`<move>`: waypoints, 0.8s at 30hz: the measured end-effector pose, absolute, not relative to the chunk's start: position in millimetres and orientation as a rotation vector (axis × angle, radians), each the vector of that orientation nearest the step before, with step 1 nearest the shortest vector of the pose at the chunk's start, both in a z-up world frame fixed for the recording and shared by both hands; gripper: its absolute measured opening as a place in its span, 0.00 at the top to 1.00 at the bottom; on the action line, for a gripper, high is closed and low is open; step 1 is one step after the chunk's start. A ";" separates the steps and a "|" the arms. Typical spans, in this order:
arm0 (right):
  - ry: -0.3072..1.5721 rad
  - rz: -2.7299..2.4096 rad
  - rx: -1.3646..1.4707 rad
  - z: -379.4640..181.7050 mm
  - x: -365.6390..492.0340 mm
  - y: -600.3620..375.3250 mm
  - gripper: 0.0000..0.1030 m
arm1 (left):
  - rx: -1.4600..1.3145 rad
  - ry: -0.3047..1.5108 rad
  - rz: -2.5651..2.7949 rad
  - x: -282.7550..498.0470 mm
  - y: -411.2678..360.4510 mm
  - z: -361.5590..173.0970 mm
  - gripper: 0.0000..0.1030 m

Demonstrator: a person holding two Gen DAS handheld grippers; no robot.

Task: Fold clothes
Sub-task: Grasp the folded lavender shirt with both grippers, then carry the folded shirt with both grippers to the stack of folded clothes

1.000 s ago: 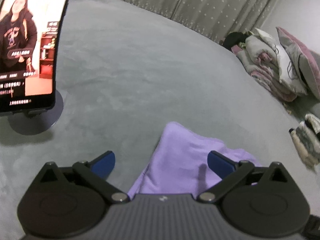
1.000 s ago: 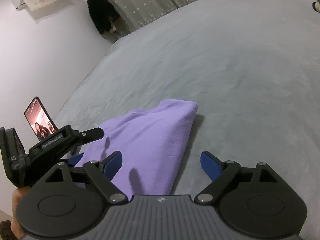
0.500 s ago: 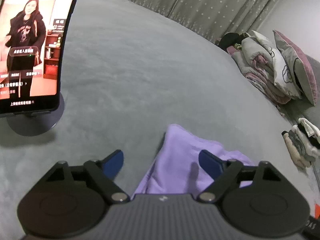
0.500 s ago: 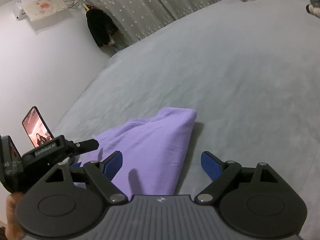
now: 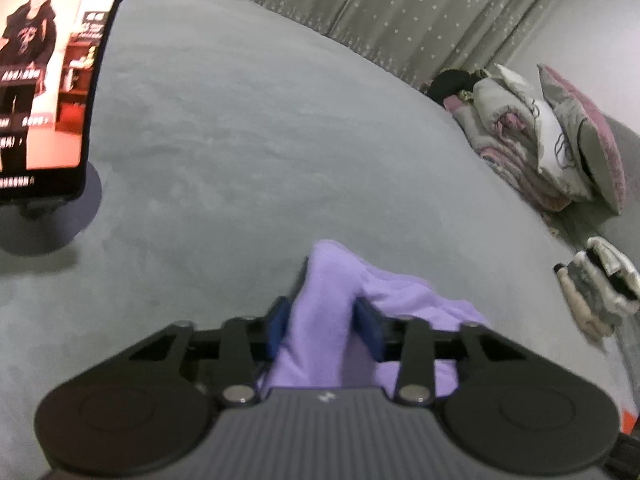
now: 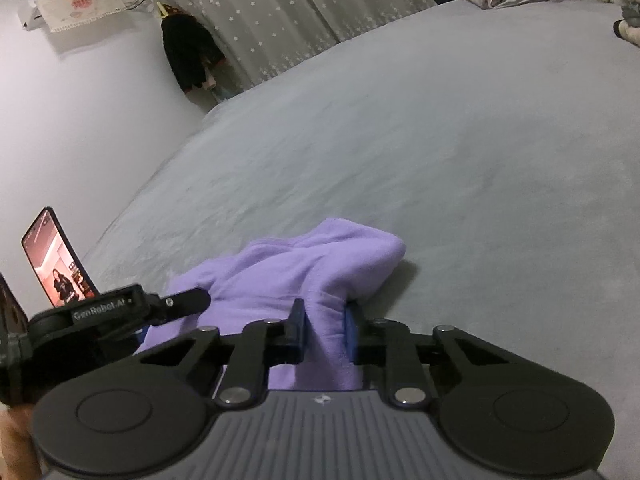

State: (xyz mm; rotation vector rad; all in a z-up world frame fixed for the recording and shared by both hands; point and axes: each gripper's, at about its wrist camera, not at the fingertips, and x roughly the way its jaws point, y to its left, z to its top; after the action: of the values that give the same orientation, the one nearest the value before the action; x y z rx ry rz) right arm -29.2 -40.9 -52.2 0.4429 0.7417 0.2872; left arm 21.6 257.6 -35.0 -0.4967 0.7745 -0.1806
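A folded purple garment point(image 5: 332, 280) lies on the grey bed point(image 5: 280, 140). My left gripper point(image 5: 324, 324) is shut on its near edge, and the cloth bunches up between the blue pads. In the right wrist view the same purple garment point(image 6: 304, 264) rises in a ridge. My right gripper point(image 6: 324, 328) is shut on its near right edge. The left gripper point(image 6: 120, 316) shows at the left of that view, beside the garment.
A phone on a round stand point(image 5: 44, 92) plays a video at the left; it also shows in the right wrist view point(image 6: 58, 260). Pillows and folded bedding point(image 5: 552, 136) pile at the right. A small plush item point(image 5: 596, 292) lies near the right edge. Curtains point(image 5: 400, 8) hang behind the bed.
Both grippers were open over the flat garment; both have shut on its near edge and the cloth has puckered upward.
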 end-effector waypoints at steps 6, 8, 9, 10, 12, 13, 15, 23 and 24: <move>0.691 0.306 0.474 -32.5 -38.6 -53.2 0.84 | -0.598 0.711 -0.169 4.9 255.6 -26.9 0.83; 0.672 0.317 0.472 -23.6 -41.5 -57.9 0.84 | -0.608 0.682 -0.169 -1.6 250.0 -19.7 0.84; 0.657 0.319 0.467 -19.0 -42.9 -61.2 0.84 | -0.612 0.667 -0.172 -4.3 246.8 -15.5 0.84; 0.643 0.320 0.463 -14.5 -44.4 -64.5 0.84 | -0.615 0.652 -0.174 -7.0 243.7 -11.4 0.84; 0.618 0.322 0.460 -4.5 -46.1 -73.1 0.84 | -0.607 0.613 -0.182 -11.4 232.5 1.4 0.84; 0.607 0.323 0.461 0.9 -46.3 -78.4 0.84 | -0.600 0.595 -0.187 -12.8 224.5 9.7 0.84; 0.583 0.321 0.471 13.4 -46.9 -92.1 0.84 | -0.586 0.563 -0.201 -15.1 207.6 25.3 0.84; 0.457 0.292 0.434 69.2 -52.9 -159.8 0.84 | -0.500 0.480 -0.284 -10.7 113.9 86.6 0.84; 0.445 0.285 0.426 75.4 -53.4 -170.1 0.84 | -0.490 0.475 -0.296 -8.8 100.4 94.1 0.84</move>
State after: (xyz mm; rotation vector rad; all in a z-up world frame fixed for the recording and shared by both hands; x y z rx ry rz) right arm -53.4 -170.1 75.4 0.4264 0.4452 0.2852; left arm -8.8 100.4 94.1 -0.4896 0.4755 -0.2957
